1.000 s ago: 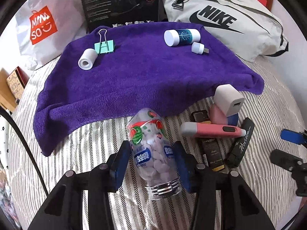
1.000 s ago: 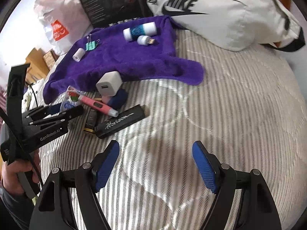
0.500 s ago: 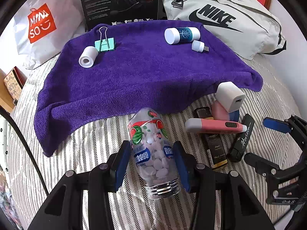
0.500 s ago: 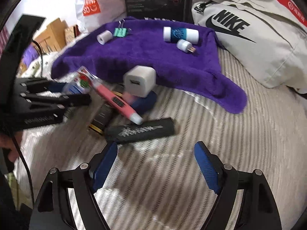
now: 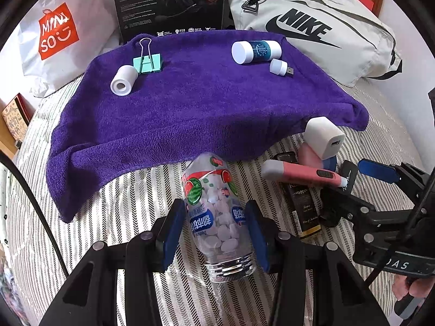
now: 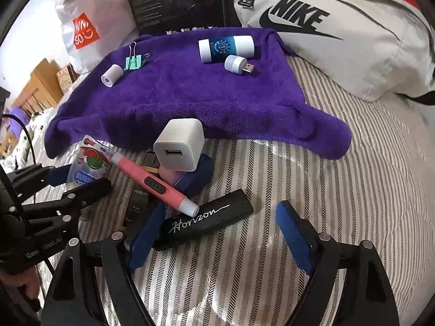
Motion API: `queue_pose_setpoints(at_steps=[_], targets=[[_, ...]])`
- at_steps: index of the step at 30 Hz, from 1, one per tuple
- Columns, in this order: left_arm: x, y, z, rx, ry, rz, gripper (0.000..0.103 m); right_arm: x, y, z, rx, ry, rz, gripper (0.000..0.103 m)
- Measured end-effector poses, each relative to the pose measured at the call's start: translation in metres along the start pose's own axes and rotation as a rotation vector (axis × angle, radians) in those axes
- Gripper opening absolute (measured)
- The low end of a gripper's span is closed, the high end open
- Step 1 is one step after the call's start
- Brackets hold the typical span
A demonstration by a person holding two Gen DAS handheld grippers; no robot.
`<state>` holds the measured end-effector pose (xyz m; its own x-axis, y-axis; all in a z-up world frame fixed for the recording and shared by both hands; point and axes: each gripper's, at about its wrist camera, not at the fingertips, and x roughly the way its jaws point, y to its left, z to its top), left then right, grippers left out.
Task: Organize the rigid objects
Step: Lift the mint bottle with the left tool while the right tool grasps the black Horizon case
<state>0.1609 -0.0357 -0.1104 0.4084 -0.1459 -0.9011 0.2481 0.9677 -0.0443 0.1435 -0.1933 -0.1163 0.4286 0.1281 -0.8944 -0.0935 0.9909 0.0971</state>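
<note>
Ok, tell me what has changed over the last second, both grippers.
The right gripper swung left and moved in on the pile, its open fingers now around the near end of the black Horizon case. The left gripper stayed shut on the candy bottle, which remains near the purple towel edge. Items on the towel did not move.

Bottle (image 5: 217, 217) is held btwn fingers of left tool (image 5: 214, 233), on the bed (image 5: 130, 206). Towel (image 5: 195, 108) is spread ahead of it, w/ clip (image 5: 148, 62) & roll (image 5: 123, 80) at far left. Charger (image 5: 323, 137) & pen (image 5: 301, 175) are found to its right.
</note>
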Motion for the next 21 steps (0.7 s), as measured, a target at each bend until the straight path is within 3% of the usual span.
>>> queue_pose_setpoints(at_steps=[9,16,17,21], targets=[[-0.001,0.001,0.0,-0.001,-0.007,-0.012,0.044,-0.013,-0.035,-0.012,0.027,0.057,-0.027,0.083],[-0.001,0.001,0.0,0.001,-0.005,-0.011,0.044,-0.011,-0.02,-0.006,0.003,0.039,-0.029,0.083],[-0.001,0.001,0.0,0.0,-0.005,-0.011,0.044,-0.009,-0.016,-0.006,-0.013,0.037,-0.034,0.082],[-0.001,0.002,0.0,-0.004,-0.007,-0.019,0.044,-0.009,-0.01,-0.01,-0.065,0.004,-0.06,0.057]])
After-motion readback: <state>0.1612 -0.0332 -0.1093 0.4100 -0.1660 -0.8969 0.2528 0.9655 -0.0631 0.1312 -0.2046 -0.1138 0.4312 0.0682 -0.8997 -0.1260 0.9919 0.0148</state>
